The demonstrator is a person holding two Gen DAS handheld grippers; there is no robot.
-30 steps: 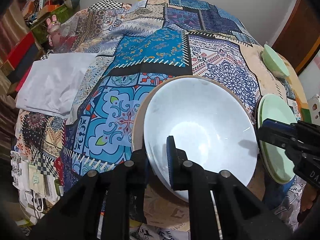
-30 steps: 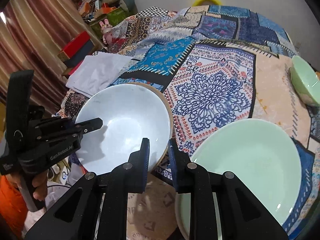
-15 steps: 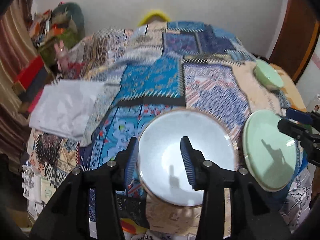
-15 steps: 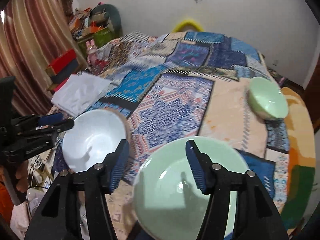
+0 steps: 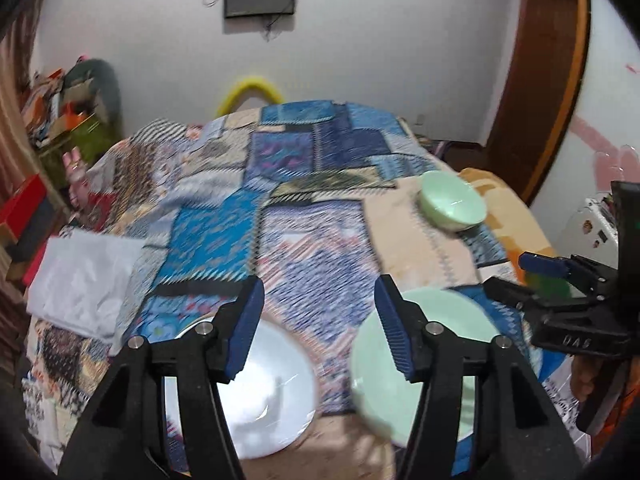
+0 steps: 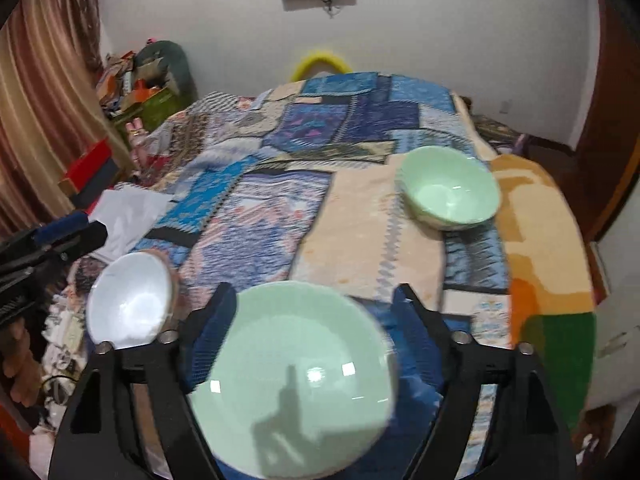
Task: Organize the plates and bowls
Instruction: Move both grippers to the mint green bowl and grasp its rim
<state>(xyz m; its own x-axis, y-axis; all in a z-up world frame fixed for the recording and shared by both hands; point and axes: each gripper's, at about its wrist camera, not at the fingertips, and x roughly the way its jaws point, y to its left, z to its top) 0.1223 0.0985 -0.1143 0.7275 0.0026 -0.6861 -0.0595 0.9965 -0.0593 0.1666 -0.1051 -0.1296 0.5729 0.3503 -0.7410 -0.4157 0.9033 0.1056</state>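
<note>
We hold two tongs above the near edge of the bed (image 5: pixel 328 264). Our left gripper (image 5: pixel 320 324) has just been opening, and nothing sits between its blue pads. Our right gripper (image 6: pixel 316 320) has just been opening too, even wider, and it holds nothing.

The white bowl (image 5: pixel 276 392) rests at the near left corner of the bed, under the left tongs. The big green plate (image 6: pixel 296 376) lies on the near edge next to it, under the right tongs. The two dishes are side by side but do not touch. The small green bowl (image 6: pixel 450 190) sits alone by the right edge, farther back, well apart from both of them.

We think the next thing to fetch is the small green bowl. It lies ahead and to the right of both tongs, so our right hand is the nearer one. The bowl is round, so it has no long side. We would need to pinch its rim.

The right view shows the whole plate, and the small bowl looks big and open there. It also shows the left tongs poking in from the left side. The left view shows more of the white cloth (image 5: pixel 84 280) by the left edge, and the right tongs come in from the right. The pictures are blurry, so small things are hard to tell.
</note>
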